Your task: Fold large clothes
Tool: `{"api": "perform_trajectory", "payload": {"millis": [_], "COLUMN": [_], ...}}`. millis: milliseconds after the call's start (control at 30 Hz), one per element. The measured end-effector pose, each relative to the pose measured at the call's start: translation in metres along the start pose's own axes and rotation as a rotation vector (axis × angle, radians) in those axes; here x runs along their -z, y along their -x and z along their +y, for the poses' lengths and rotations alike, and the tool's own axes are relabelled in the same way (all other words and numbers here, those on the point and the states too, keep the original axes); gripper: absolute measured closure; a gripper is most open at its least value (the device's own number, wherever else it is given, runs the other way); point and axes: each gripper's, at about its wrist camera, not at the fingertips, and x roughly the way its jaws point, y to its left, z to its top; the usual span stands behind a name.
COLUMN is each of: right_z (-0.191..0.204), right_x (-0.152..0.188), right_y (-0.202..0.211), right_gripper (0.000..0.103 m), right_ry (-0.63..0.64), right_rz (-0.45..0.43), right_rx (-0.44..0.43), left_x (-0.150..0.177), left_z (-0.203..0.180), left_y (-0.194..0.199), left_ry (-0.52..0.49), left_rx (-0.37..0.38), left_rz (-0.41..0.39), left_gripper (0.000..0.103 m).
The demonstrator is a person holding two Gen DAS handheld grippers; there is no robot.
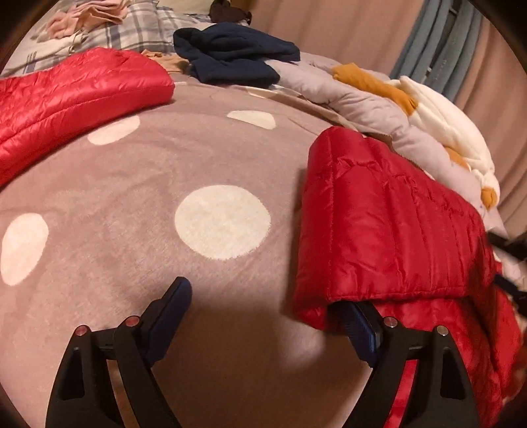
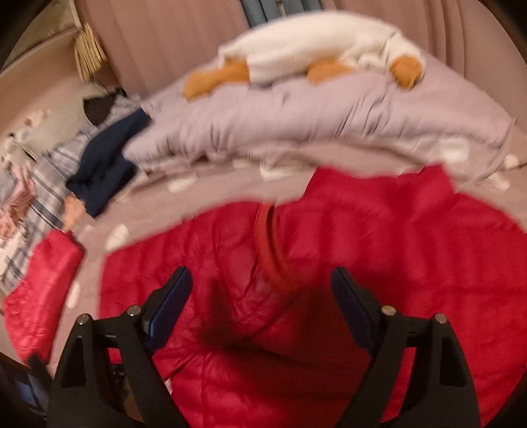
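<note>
The bed's mauve fleece blanket with large cream dots [image 1: 138, 204] fills the left wrist view sharply; the right wrist view is smeared and shows only a strip of it [image 2: 158, 210]. On it lies the red quilted puffer jacket [image 2: 362, 263], glossy, stitched in narrow channels. The right view shows its broad body spread beneath the camera with an orange-red inner band near the middle; the left view shows only parts: a folded panel [image 1: 388, 230] at the right, its long axis running away from the camera, and a sleeve-like piece [image 1: 72, 98] at the upper left. Beyond sit a bunched lilac duvet [image 2: 296, 118], a white and mustard fleece garment [image 2: 316, 49] on top of it, and a crumpled navy garment [image 1: 230, 56] beside plaid bedding [image 1: 138, 29].

The left hand-held gripper [image 1: 266, 312] stands wide apart, gripping nothing; its right finger tucks under the panel's hem. The right hand-held gripper [image 2: 263, 293] is likewise spread wide over the jacket, with nothing clamped.
</note>
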Motion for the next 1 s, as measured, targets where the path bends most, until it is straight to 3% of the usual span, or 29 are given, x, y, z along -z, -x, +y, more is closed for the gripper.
{"api": "perform_trajectory", "payload": {"millis": [100, 133, 167, 233, 400, 567, 767, 933, 1000], "right_z": [0.013, 0.016, 0.019, 0.024, 0.014, -0.028, -0.094, -0.156, -0.178], "right_x": [0.016, 0.020, 0.021, 0.020, 0.007, -0.004, 0.008, 0.024, 0.031], "right_y": [-0.028, -0.029, -0.028, -0.023, 0.019, 0.083, 0.147, 0.173, 0.176], "right_gripper": [0.027, 0.036, 0.062, 0.093, 0.094, 0.094, 0.093, 0.093, 0.093], "right_ry": [0.028, 0.057, 0.082, 0.123, 0.126, 0.094, 0.040, -0.039, -0.077], "right_rz": [0.029, 0.008, -0.005, -0.012, -0.100, -0.184, -0.262, -0.265, -0.254], "right_rx": [0.039, 0.058, 0.062, 0.039, 0.037, 0.039, 0.157, 0.231, 0.266], "left_x": [-0.002, -0.003, -0.004, -0.004, -0.002, 0.001, 0.012, 0.027, 0.036], "left_z": [-0.006, -0.006, -0.005, -0.004, -0.008, -0.029, -0.066, -0.085, -0.096], "left_y": [-0.003, -0.006, -0.006, -0.003, 0.000, 0.013, 0.054, 0.044, 0.037], "left_ry": [-0.054, -0.063, -0.062, -0.056, -0.062, -0.127, -0.216, -0.163, -0.181], "left_rx": [-0.016, -0.022, -0.021, -0.015, -0.026, 0.012, 0.094, 0.207, 0.184], "left_rz": [-0.006, 0.002, 0.001, -0.002, 0.002, -0.028, -0.124, -0.004, 0.021], "left_gripper": [0.016, 0.016, 0.016, 0.016, 0.016, 0.017, 0.017, 0.017, 0.017]}}
